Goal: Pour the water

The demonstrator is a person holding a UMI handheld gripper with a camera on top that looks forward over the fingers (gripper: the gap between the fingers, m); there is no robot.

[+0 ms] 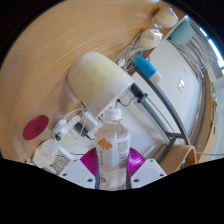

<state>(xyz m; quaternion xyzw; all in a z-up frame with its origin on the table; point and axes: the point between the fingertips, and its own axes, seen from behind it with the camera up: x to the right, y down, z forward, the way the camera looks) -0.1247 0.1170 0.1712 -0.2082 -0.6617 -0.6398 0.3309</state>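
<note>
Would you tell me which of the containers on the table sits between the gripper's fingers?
The clear water bottle with the white cap; the cream cylindrical jug lies beyond it, past the fingers.

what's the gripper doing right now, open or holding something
Gripper: shut on the clear water bottle, pink pads pressing its labelled lower body; bottle upright, cap on.

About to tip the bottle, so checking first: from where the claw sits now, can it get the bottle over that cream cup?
Probably yes. The claw is shut on the bottle, and the cream cup lies just beyond it on the wooden table, nothing between. Only the cables beside the cup sit close.
</note>
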